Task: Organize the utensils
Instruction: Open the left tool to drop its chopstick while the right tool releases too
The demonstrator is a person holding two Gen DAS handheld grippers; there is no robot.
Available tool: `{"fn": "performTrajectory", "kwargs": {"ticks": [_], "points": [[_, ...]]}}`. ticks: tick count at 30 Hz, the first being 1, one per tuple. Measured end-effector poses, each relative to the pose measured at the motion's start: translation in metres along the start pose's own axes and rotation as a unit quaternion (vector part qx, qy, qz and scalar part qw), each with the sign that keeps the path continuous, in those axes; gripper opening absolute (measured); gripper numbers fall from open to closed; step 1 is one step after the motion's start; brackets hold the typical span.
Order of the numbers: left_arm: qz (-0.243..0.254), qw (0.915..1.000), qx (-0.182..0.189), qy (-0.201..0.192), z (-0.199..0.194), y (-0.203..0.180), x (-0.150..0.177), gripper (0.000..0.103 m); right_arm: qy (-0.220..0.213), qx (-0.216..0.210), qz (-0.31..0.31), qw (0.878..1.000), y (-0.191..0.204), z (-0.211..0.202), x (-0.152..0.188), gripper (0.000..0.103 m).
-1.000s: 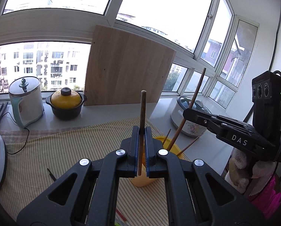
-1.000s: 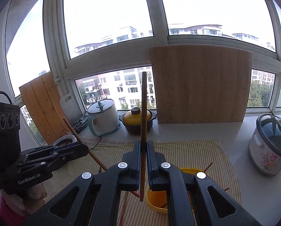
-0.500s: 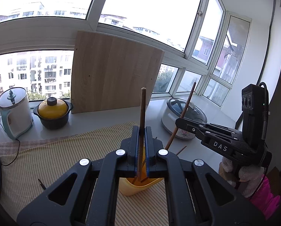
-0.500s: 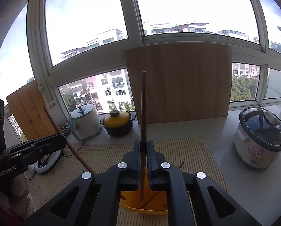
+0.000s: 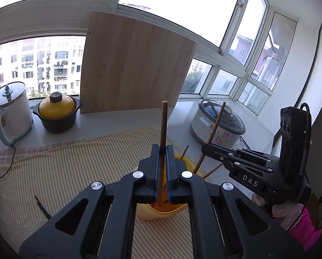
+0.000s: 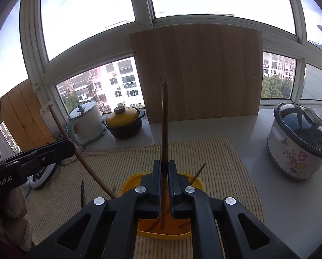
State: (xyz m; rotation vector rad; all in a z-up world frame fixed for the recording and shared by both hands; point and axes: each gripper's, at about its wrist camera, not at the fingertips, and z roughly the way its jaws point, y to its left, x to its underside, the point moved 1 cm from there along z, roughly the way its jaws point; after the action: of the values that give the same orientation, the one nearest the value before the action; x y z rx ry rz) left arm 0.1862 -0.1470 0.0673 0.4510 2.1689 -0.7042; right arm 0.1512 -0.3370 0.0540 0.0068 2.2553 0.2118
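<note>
My left gripper (image 5: 162, 170) is shut on a brown wooden chopstick (image 5: 163, 125), held upright with its lower end inside a yellow utensil holder (image 5: 161, 212). My right gripper (image 6: 165, 183) is shut on a second wooden chopstick (image 6: 164, 118), also upright, its tip down in the same yellow holder (image 6: 128, 183). Each gripper shows in the other's view, the right one (image 5: 206, 149) and the left one (image 6: 72, 146), both tilted over the holder. Other chopsticks (image 6: 197, 173) lean in the holder. A dark chopstick (image 5: 42, 207) lies loose on the striped cloth, also in the right wrist view (image 6: 82, 193).
A striped yellow cloth (image 5: 63, 172) covers the counter. At the back stand a white kettle (image 5: 9, 112), a yellow-lidded black pot (image 5: 57, 112) and a leaning wooden board (image 5: 135, 69). A floral rice cooker (image 6: 299, 142) is on the right. A white ring light (image 6: 44, 177) is at left.
Both grippers have moved over the yellow holder and lowered, so both chopsticks' lower ends now sit deeper inside it. Both stay shut.
</note>
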Motion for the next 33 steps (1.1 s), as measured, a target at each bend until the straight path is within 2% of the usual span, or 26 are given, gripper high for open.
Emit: {"fn": "performTrajectory", "kwargs": {"ticks": [8, 9, 10, 11, 12, 15, 18, 21, 23, 25, 26, 28, 33], "points": [[0.012, 0.9998, 0.008, 0.013, 0.006, 0.0, 0.013, 0.003, 0.013, 0.0, 0.007, 1.0, -0.003, 0.009, 0.011, 0.005], [0.015, 0.9997, 0.011, 0.016, 0.006, -0.001, 0.015, 0.003, 0.015, 0.001, 0.008, 1.0, -0.003, 0.01, 0.012, 0.011], [0.016, 0.9996, 0.012, 0.018, 0.006, -0.001, 0.016, 0.005, 0.014, 0.003, 0.009, 1.0, -0.003, 0.01, 0.013, 0.024], [0.016, 0.9996, 0.013, 0.019, 0.005, -0.001, 0.017, 0.014, 0.013, 0.004, 0.01, 1.0, -0.004, 0.01, 0.014, 0.029], [0.016, 0.9996, 0.015, 0.019, 0.005, 0.0, 0.018, 0.017, 0.013, 0.005, 0.01, 1.0, -0.004, 0.011, 0.015, 0.033], [0.015, 0.9994, 0.022, 0.023, 0.003, 0.0, 0.02, 0.02, 0.018, 0.002, 0.012, 1.0, -0.004, 0.012, 0.018, 0.036], [0.01, 0.9992, 0.031, 0.022, -0.001, 0.0, 0.024, 0.034, 0.014, 0.004, 0.014, 1.0, -0.003, 0.01, 0.019, 0.056], [0.008, 0.999, 0.039, 0.022, -0.006, 0.0, 0.027, 0.036, 0.01, 0.004, 0.013, 1.0, -0.001, 0.007, 0.019, 0.06], [0.005, 0.9989, 0.041, 0.021, -0.008, 0.002, 0.028, 0.038, 0.007, 0.004, 0.012, 1.0, 0.0, 0.005, 0.019, 0.066], [0.001, 0.9989, 0.042, 0.02, -0.011, 0.005, 0.03, 0.045, 0.004, 0.005, 0.012, 1.0, 0.002, 0.004, 0.019, 0.074], [0.0, 0.999, 0.041, 0.02, -0.013, 0.006, 0.031, 0.051, 0.003, 0.005, 0.011, 1.0, 0.004, 0.004, 0.019, 0.074], [-0.002, 0.9992, 0.037, 0.018, -0.016, 0.011, 0.033, 0.055, 0.003, 0.003, 0.012, 1.0, 0.007, 0.003, 0.019, 0.076], [-0.013, 0.9996, 0.017, 0.016, -0.028, 0.029, 0.04, 0.058, 0.0, -0.004, 0.003, 1.0, 0.021, 0.002, 0.021, 0.08]]}}
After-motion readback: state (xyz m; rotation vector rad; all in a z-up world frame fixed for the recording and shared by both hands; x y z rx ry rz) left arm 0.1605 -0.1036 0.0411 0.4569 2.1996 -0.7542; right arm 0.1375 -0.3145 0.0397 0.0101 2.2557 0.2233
